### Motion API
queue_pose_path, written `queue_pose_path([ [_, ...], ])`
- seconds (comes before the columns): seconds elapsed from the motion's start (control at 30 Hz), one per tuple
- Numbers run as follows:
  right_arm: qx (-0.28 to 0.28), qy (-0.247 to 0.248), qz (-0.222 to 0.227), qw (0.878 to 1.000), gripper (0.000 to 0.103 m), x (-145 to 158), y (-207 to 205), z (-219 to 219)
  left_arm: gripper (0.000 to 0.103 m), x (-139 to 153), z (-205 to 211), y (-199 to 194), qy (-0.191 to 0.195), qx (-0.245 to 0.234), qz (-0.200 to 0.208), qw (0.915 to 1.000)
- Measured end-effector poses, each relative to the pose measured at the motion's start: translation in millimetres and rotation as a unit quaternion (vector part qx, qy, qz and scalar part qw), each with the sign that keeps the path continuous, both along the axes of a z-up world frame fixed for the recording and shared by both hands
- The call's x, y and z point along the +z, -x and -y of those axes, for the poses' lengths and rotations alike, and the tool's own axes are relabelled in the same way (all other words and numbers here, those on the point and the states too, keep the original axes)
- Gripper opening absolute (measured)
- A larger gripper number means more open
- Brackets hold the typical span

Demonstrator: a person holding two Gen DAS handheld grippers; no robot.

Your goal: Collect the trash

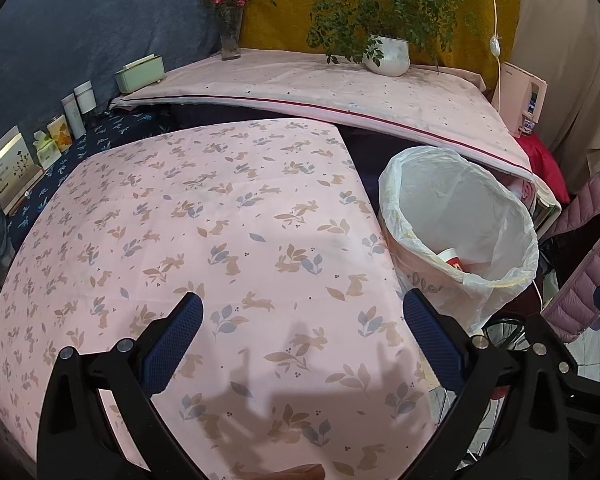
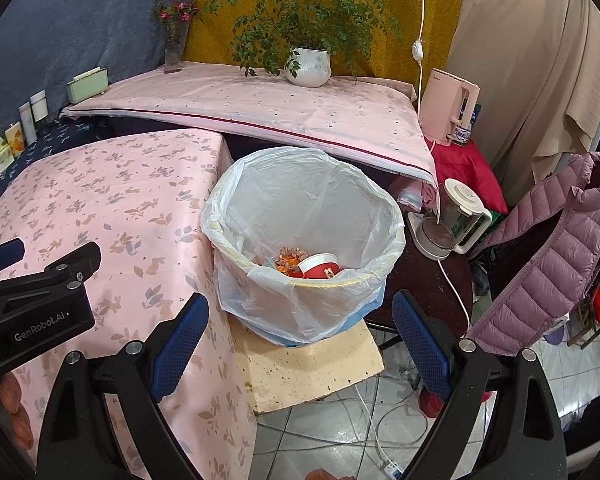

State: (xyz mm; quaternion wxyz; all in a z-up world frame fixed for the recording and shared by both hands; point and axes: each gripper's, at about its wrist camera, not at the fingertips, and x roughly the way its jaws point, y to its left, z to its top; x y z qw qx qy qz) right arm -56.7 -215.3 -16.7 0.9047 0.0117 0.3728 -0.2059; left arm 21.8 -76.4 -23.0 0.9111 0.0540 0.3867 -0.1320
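Both tools are spread wide and hold nothing: left gripper (image 1: 302,334) over the pink table (image 1: 220,220); right gripper (image 2: 298,338) facing the lined bin (image 2: 304,216) beside the table's right edge; the cup (image 2: 320,266) and wrapper (image 2: 288,260) lie inside; no trash shows on the table, so scan its edges before reaching.

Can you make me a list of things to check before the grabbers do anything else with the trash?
1. Left gripper empty and open: ok, nothing between its blue fingers.
2. Right gripper empty and open: ok, it sits in front of the trash bin.
3. Trash bin upright with its bag folded over the rim: ok.
4. Room left in the bin: ok, only a red paper cup and an orange wrapper show at the bottom.
5. Pink table free of trash: ok for the part seen; the near edge is hidden by the grippers.
6. Trash on the floor: cannot tell, cables and clutter there.
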Motion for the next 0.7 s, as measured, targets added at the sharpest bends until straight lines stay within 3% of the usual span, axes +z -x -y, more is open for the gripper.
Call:
queue_pose_path([
  [0.7,-0.002,0.001,-0.001,1.0,0.089,-0.7,0.9,0.0,0.096,1.2,2.3,3.3,0.002,0.001,-0.001,1.0],
])
